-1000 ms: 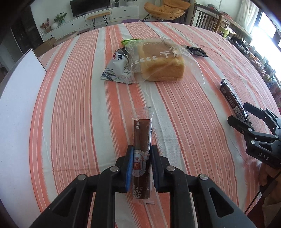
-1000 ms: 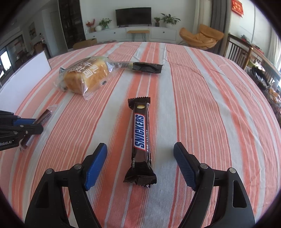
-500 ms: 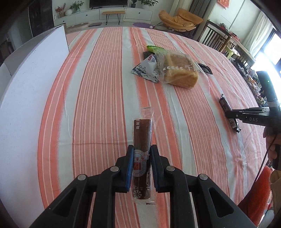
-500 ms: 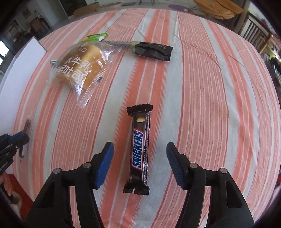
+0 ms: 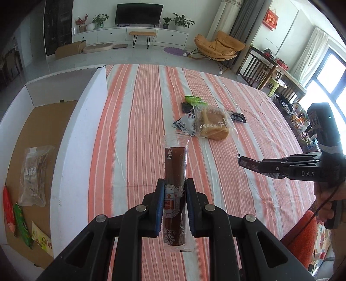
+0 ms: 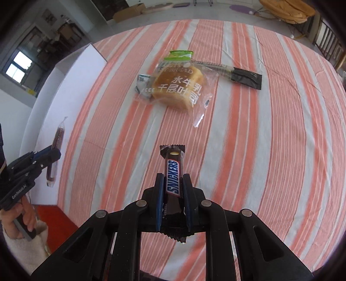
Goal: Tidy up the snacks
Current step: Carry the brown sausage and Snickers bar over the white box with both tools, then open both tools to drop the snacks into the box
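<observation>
Both wrist views look down-forward — sharing the bread packet [image 5: 214, 127] [image 6: 177, 86].

Striped woven tablecloth [image 6: 270, 129] looks matt; Snickers bar [image 6: 173, 173] and bread bag [image 6: 179, 86] wrappers are glossy plastic.

Striped tablecloth [image 5: 134, 121]; television [image 5: 138, 13] on far wall; orange lounge chair [image 5: 218, 44]; potted plants [image 5: 98, 19].

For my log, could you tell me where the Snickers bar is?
The Snickers bar is clamped in the right gripper, lifted above the striped tablecloth, nearer than the bagged bread.
</observation>
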Demonstrator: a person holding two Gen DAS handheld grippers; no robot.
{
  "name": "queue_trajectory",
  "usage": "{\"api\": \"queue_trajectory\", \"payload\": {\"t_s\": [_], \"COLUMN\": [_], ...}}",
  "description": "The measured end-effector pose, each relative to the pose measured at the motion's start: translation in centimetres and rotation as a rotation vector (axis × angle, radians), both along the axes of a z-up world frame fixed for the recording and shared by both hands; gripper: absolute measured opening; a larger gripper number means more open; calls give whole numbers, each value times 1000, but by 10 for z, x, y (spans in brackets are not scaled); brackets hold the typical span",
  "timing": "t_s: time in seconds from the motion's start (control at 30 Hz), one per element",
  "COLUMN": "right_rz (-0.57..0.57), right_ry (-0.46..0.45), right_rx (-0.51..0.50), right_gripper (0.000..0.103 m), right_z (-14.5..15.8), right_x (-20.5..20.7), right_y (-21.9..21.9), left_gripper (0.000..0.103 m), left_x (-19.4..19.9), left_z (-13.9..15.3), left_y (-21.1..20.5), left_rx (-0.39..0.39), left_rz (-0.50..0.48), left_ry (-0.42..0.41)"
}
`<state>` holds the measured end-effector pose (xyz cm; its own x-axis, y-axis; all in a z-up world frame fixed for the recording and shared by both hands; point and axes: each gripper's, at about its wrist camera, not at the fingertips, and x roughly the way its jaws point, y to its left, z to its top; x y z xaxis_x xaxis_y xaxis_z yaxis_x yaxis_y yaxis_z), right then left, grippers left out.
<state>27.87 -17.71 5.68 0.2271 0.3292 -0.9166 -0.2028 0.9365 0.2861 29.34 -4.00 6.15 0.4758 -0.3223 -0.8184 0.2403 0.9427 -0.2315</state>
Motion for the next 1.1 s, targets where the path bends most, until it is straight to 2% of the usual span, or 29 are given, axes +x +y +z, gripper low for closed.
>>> {"api": "queue_trajectory", "payload": {"t_s": [0.13, 0.27, 0.4, 0.53, 0.67, 0.8, 0.83, 0.9, 0.93, 0.97, 1.1], "right_rz": [100, 133, 98, 124, 190, 252, 270, 292, 297, 308, 330], "right_ry": [-47, -28, 8, -12, -43, -67, -66, -49, -54, -75, -233], "right_rx": [28, 39, 174, 317, 386, 393, 399, 414, 413, 407, 348], "right_gripper": [17, 17, 17, 17, 17, 18, 19, 33, 34, 34, 35], "right_z": [31, 36, 42, 68, 84, 75, 68, 58, 56, 57, 76], "right_x": [5, 12, 18, 22, 23, 17, 17, 17, 15, 13, 6], "right_y": [52, 82, 103, 158, 229, 290, 300, 313, 314, 311, 276], "left_gripper": [18, 18, 18, 18, 18, 19, 21, 41, 66, 82, 83], "left_x": [-8, -19, -22, -23, -24, -25, -25, -27, -29, -31, -39], "left_z": [29, 42, 38, 36, 34, 13, 6, -10, -15, -17, -6], "left_y": [41, 82, 121, 172, 223, 254, 258, 270, 275, 278, 266], "left_rx": [14, 7, -5, 0, 36, 107, 127, 168, 177, 182, 158], "left_rz": [45, 101, 160, 266, 366, 422, 436, 485, 508, 529, 541], "left_ry": [-52, -87, -76, -78, -75, -40, -30, -12, -8, -16, -77]}}
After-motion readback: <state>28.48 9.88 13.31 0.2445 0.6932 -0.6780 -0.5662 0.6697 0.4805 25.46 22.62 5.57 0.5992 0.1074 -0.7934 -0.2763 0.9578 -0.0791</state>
